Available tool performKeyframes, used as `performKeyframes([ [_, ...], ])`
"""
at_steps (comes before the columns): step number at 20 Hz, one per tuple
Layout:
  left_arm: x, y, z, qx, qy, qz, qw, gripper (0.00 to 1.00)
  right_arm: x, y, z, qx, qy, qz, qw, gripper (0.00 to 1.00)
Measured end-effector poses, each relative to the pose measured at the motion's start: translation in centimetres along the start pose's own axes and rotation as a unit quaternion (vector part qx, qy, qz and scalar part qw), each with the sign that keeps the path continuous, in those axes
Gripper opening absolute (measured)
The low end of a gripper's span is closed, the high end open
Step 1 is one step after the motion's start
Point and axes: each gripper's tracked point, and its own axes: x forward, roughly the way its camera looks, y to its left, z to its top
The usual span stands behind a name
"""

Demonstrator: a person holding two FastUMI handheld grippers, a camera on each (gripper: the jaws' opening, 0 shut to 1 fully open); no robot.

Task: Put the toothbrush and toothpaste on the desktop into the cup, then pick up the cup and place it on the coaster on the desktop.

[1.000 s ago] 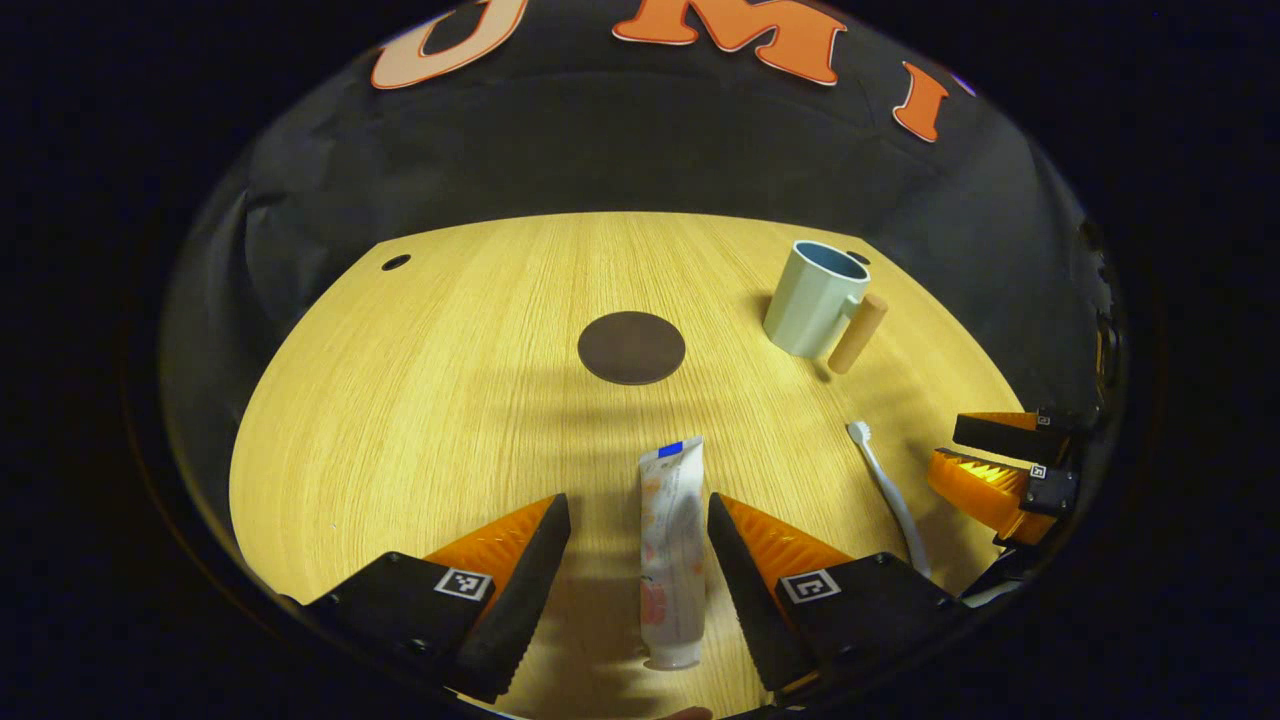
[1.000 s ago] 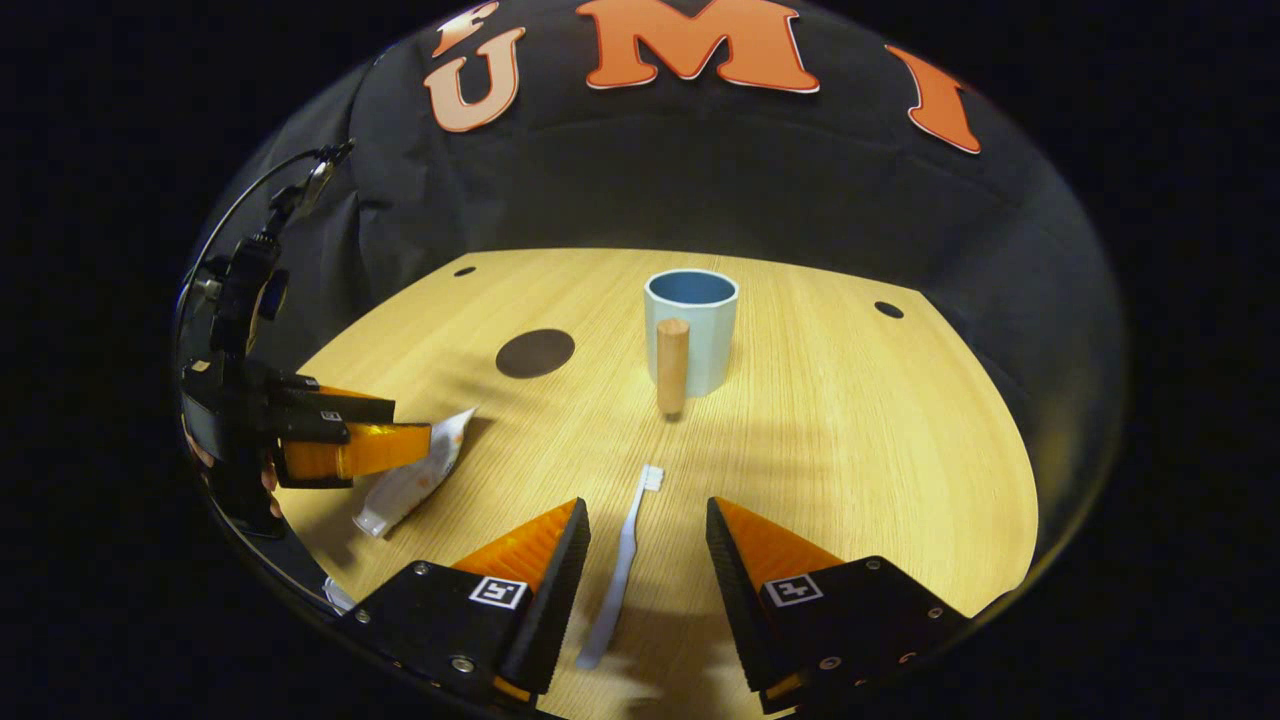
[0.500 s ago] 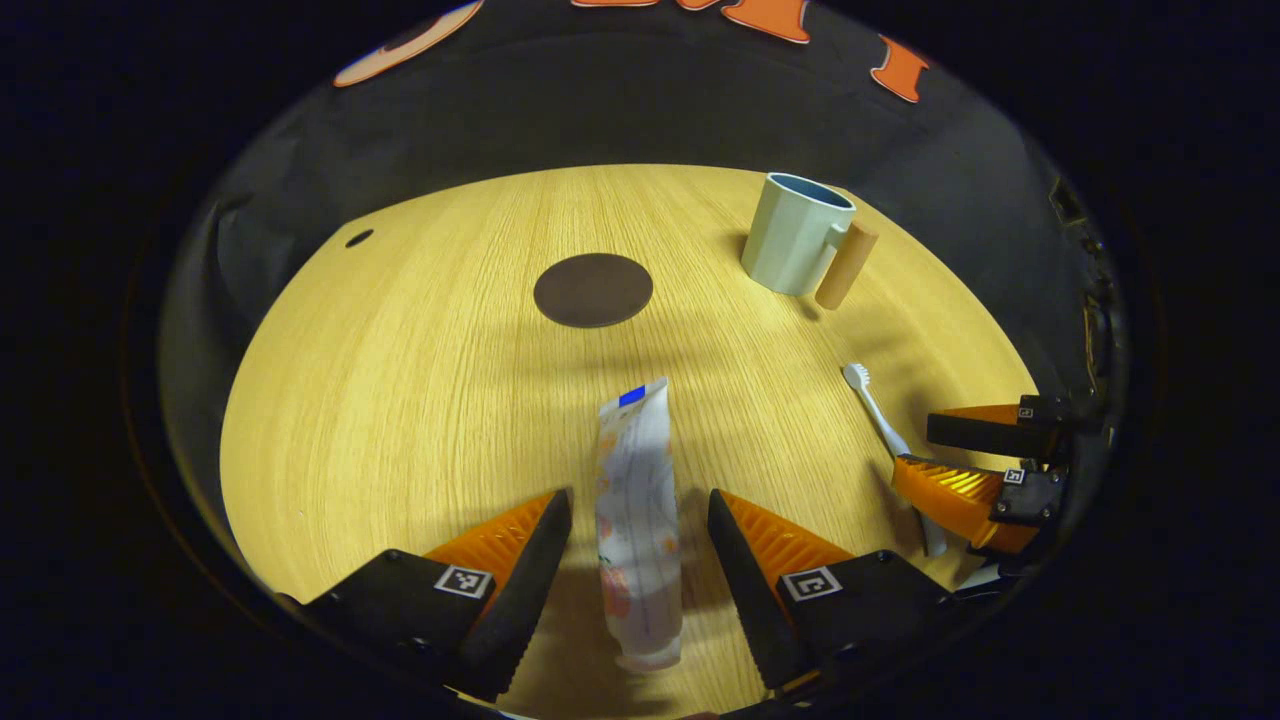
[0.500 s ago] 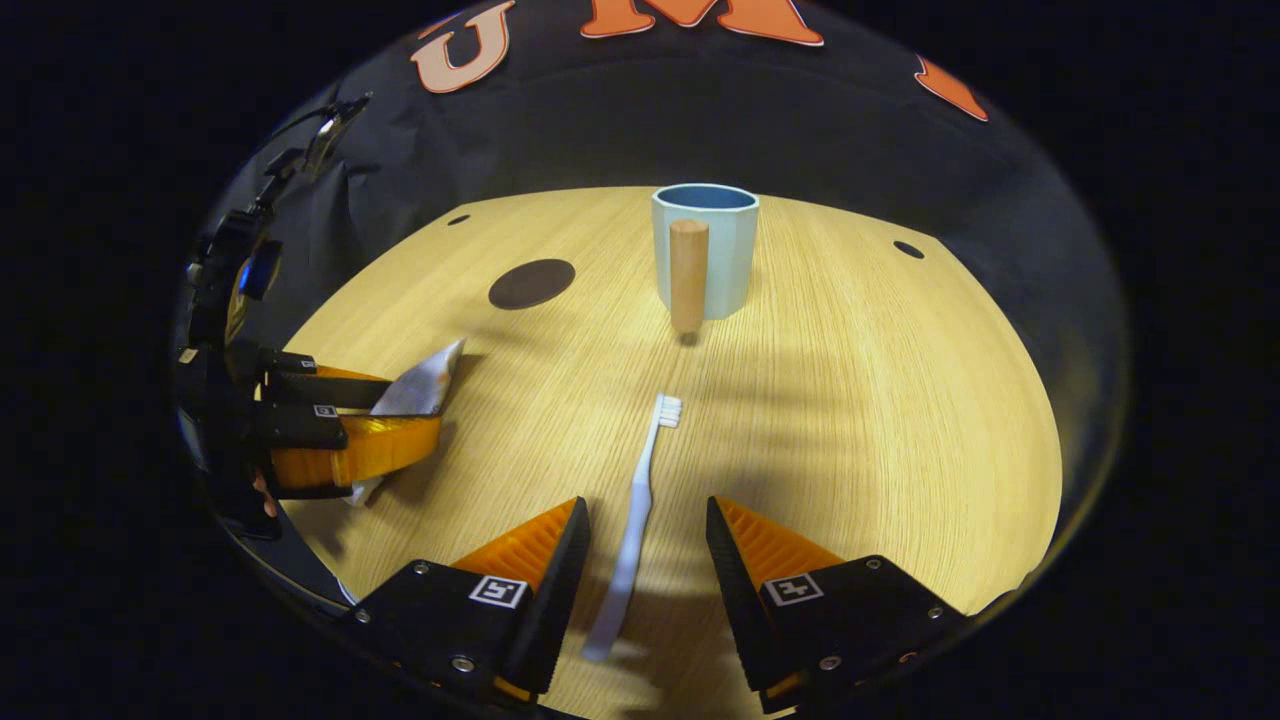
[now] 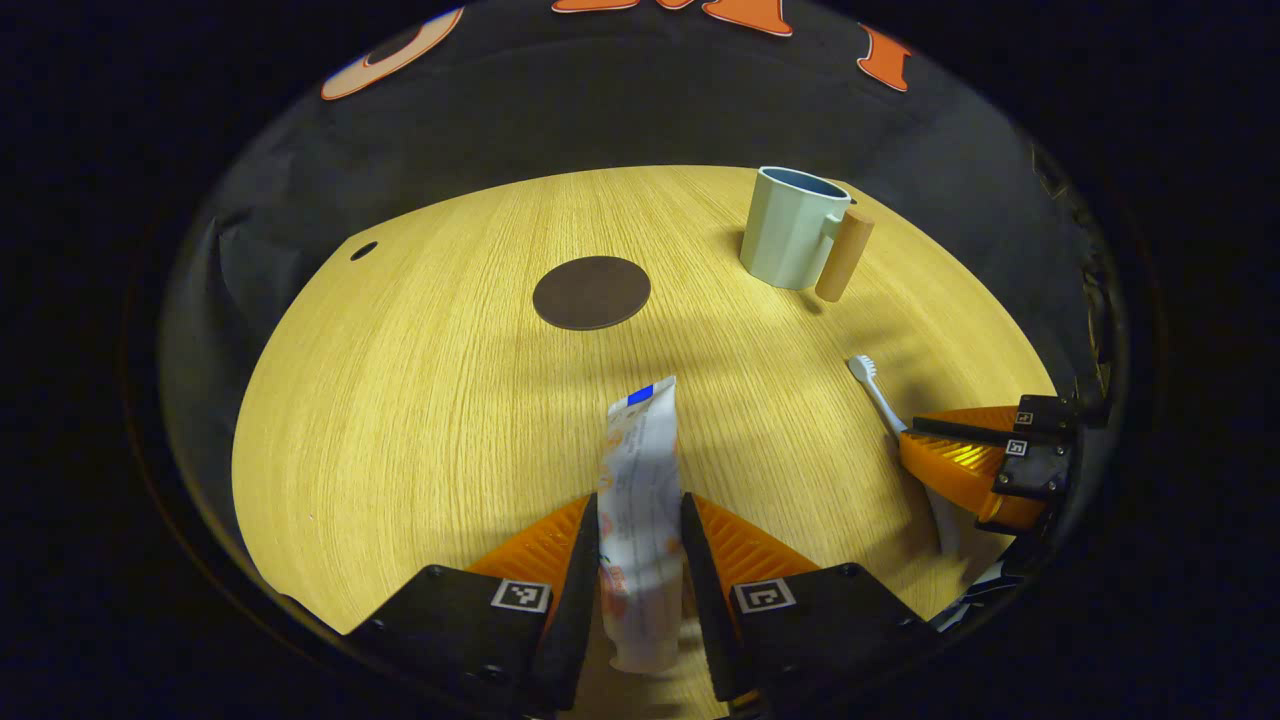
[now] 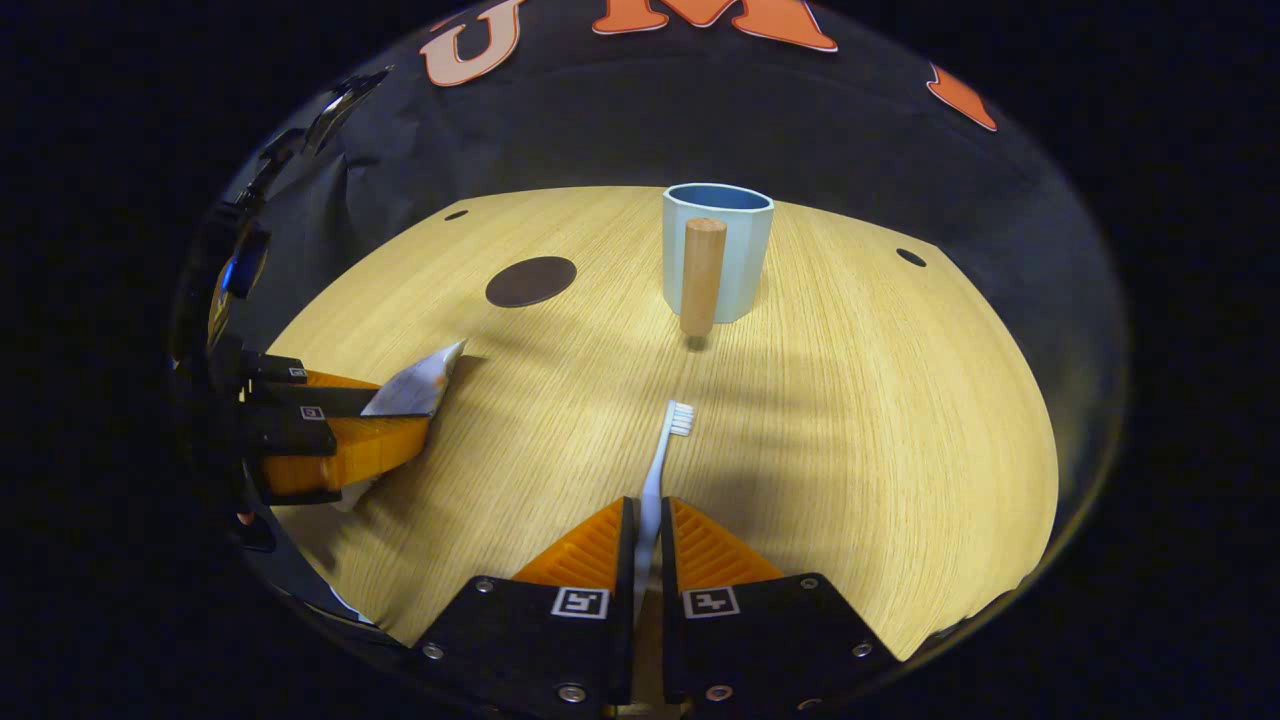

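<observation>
Wooden desktop, toothpaste clamped in left gripper, toothbrush in right gripper

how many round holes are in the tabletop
3. In the right gripper view, one hole lies at the far left edge, one at the far right, and in the left gripper view one peeks out behind the cup. Others may be hidden.

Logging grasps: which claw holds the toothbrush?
The right claw, shut on the thin toothbrush; the left claw grips the flat toothpaste tube.
</observation>
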Motion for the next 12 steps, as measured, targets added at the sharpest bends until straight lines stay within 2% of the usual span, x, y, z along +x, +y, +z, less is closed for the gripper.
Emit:
performKeyframes([
  [1, 0.1, 0.1, 0.1, -0.006, -0.001, 0.0, 1.0, 0.52, 0.1, 0.2, 0.2, 0.003, -0.002, 0.006, 1.0, 0.1],
  [3, 0.6, -0.2, 0.1, -0.013, -0.005, -0.001, 1.0, 0.46, 0.3, 0.6, 0.3, 0.006, -0.004, 0.016, 1.0, 0.06],
  [5, 0.3, -0.2, 0.4, -0.031, -0.005, -0.01, 0.999, 0.21, 0.2, 1.0, 0.6, 0.002, -0.008, 0.021, 1.0, 0.05],
  [10, 0.2, 0.1, 0.3, -0.056, -0.011, -0.016, 0.998, 0.21, -0.1, 1.0, 2.4, 0.011, -0.038, 0.032, 0.999, 0.05],
  [12, 0.0, 0.1, 0.3, -0.062, -0.014, -0.021, 0.998, 0.22, -0.3, 0.3, 3.5, 0.009, -0.05, 0.022, 0.998, 0.05],
])
